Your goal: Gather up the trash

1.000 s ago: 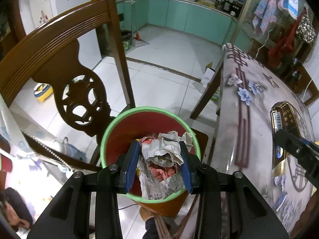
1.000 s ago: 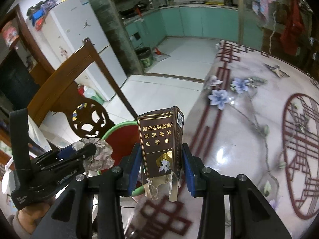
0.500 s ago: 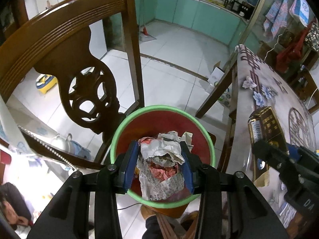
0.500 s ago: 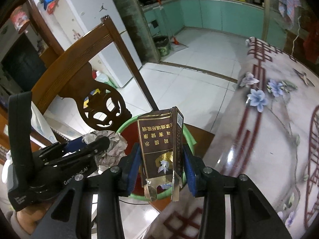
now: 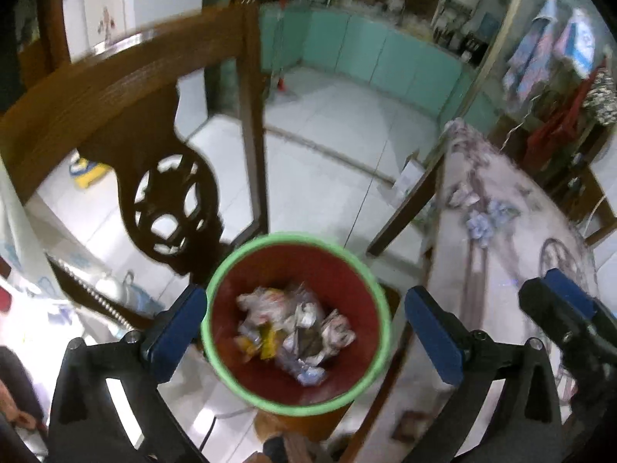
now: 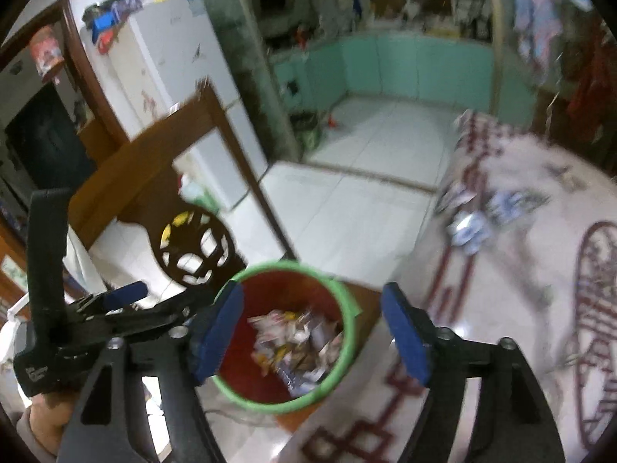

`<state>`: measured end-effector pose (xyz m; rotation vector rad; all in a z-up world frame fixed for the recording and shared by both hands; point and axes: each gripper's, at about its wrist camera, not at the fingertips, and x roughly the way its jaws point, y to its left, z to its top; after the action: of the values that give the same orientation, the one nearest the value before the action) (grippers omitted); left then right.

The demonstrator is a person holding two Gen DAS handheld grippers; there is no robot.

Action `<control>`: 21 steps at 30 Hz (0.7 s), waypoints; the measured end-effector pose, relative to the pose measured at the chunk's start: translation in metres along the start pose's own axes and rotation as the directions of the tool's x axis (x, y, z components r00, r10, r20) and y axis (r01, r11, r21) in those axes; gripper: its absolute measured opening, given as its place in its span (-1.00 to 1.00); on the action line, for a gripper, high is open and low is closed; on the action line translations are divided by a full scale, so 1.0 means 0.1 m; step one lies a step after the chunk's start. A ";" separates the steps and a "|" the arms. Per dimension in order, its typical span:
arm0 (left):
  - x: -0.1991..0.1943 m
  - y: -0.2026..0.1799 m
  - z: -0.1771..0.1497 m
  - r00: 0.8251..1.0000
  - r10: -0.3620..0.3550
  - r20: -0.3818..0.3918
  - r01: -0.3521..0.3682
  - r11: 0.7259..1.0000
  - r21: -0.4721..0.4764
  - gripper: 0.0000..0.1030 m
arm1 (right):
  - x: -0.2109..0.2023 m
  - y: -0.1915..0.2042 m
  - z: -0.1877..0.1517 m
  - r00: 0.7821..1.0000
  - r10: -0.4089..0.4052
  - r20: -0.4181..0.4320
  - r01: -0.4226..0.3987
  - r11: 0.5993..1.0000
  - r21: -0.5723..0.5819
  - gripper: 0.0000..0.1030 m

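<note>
Trash point(image 5: 295, 326) in bin point(image 5: 347, 262) beside table point(image 5: 497, 231)

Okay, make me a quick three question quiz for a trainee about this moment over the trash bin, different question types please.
1. True or false: the left tongs are clamped on crumpled paper.
2. What colour is the rim of the bin?
3. Multiple choice: where is the trash now? A) on the table B) inside the bin C) on the chair

Key: 1. False, both the left and the right tongs are open and hold nothing. 2. Green, with a red inside. 3. B.
</note>
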<state>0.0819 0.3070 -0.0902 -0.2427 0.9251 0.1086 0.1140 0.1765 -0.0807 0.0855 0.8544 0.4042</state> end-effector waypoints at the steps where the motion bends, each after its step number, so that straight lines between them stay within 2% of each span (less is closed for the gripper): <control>1: -0.10 -0.09 -0.03 0.999 -0.022 0.028 0.022 1.000 0.009 0.99 | -0.12 -0.04 0.00 0.999 -0.018 0.032 0.019 1.000 -0.005 0.61; 4: -0.32 -0.31 -0.08 0.995 -0.052 0.081 0.051 0.999 0.013 0.99 | -0.50 -0.18 -0.03 0.987 -0.082 0.142 0.087 0.996 -0.027 0.64; 6: -0.53 -0.50 -0.15 0.991 -0.026 0.134 0.025 1.000 0.008 0.99 | -0.74 -0.26 -0.06 0.974 -0.091 0.207 0.103 0.994 -0.047 0.71; 9: -0.83 -0.79 -0.25 0.973 0.026 0.229 -0.036 0.999 0.039 0.99 | -1.11 -0.40 -0.13 0.955 -0.090 0.282 0.116 0.990 -0.078 0.83; 16: -1.27 -1.27 -0.44 0.930 -0.015 0.366 -0.015 0.997 0.078 0.99 | -1.76 -0.72 -0.31 0.913 -0.078 0.400 0.108 0.993 -0.054 0.84; 21: -1.38 -1.49 -0.53 0.924 0.022 0.383 -0.056 0.995 0.077 0.99 | -2.06 -0.94 -0.45 0.908 -0.092 0.410 0.113 0.993 -0.029 0.86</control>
<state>-0.0130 0.1509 0.0134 -0.1155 0.5437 0.1468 -0.0114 0.0077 0.0151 0.0730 0.4316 0.2941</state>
